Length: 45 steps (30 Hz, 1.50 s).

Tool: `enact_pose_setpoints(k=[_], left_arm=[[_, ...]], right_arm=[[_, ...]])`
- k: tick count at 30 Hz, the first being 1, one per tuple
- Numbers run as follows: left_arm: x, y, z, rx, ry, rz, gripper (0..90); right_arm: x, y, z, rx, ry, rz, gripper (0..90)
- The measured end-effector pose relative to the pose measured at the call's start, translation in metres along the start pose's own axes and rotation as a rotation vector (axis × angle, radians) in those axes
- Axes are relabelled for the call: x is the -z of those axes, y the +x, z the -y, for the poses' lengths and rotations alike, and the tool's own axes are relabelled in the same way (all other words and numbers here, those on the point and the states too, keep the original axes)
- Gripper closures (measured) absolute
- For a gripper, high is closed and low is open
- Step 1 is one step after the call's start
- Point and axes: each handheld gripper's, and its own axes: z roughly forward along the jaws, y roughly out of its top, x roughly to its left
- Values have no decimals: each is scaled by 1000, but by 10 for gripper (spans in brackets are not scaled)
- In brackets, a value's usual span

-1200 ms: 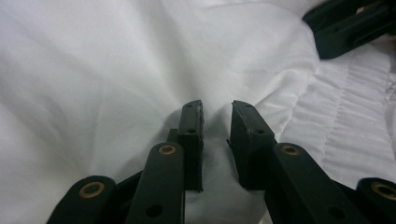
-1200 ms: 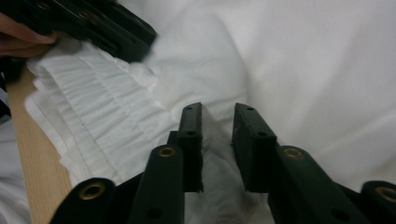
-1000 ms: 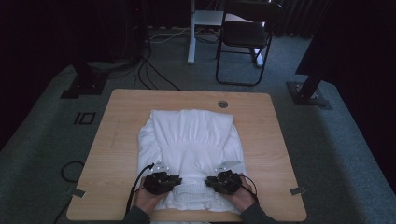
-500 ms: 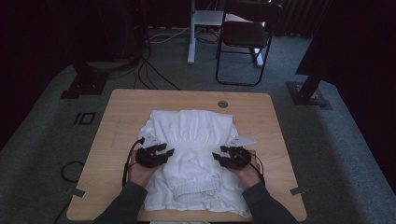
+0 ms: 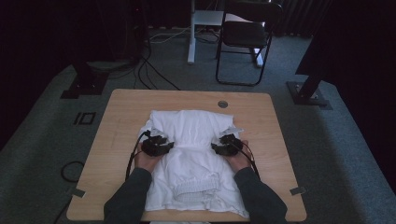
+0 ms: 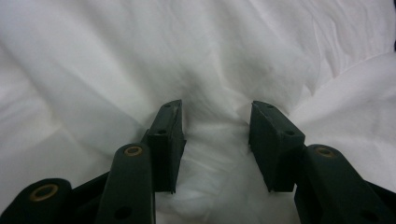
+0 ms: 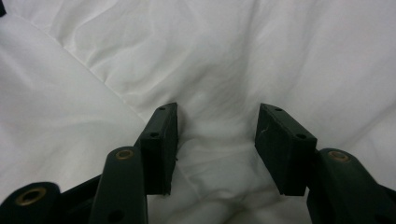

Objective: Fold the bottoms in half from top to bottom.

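1. Here, a white garment (image 5: 194,154) is lying spread over the middle of the wooden table (image 5: 121,112), its ribbed band nearest the person.
2. The left gripper (image 5: 156,145) is sitting at the garment's left edge, the right gripper (image 5: 227,145) at its right edge, both about halfway up.
3. In each gripper view the jaws are standing apart with a ridge of cloth bulging between them, not clamped.
4. Judging by this, a fold is being set up; both jaws should be pinching all the layers evenly, at matching heights, before lifting, so the fabric is not skewing or slipping.
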Motion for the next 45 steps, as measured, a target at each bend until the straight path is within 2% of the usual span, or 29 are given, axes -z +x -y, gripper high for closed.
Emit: enact_pose_setpoints(k=[2,6,13,16,18,19,20,23,24,25,26,28,31,34,38,42,45], left_arm=[[4,-3,4,-4,4,4,558],[13,-13,15,-8,3,19,558],[34,-35,42,-1,-20,51,558],[42,-45,50,-17,-13,49,558],[45,-47,49,-22,15,68,556],[47,-46,46,-28,31,75,556],[49,-44,43,-30,26,68,556],[60,-31,21,-24,-36,-41,514],[60,-31,21,-24,-36,-41,488],[66,-14,2,17,-91,-102,488],[66,-5,-7,36,-96,-129,427],[59,12,-22,72,-95,-189,366],[39,35,-34,122,-56,-226,292],[16,50,-33,146,11,-243,263],[-1,62,-22,184,74,-207,248],[-2,63,-21,176,70,-184,266],[-2,62,-21,164,69,-156,372]], right_arm=[[4,1,5,-6,-9,-6,484],[14,7,15,15,2,-20,484],[37,23,40,37,-5,-36,485],[44,30,47,45,-4,-42,485],[48,33,51,52,-2,-44,486],[49,34,53,53,-8,-46,486],[49,34,53,52,-11,-47,486],[48,33,52,52,-8,-50,486],[48,33,52,52,-8,-50,486],[48,33,53,49,-9,-51,486],[48,33,53,49,-10,-50,486],[48,33,53,48,-13,-52,486],[48,33,53,48,-15,-53,486],[48,32,53,48,-16,-56,486],[48,32,53,50,-15,-58,487],[48,32,52,49,-10,-61,486],[50,27,48,38,12,-92,499]])
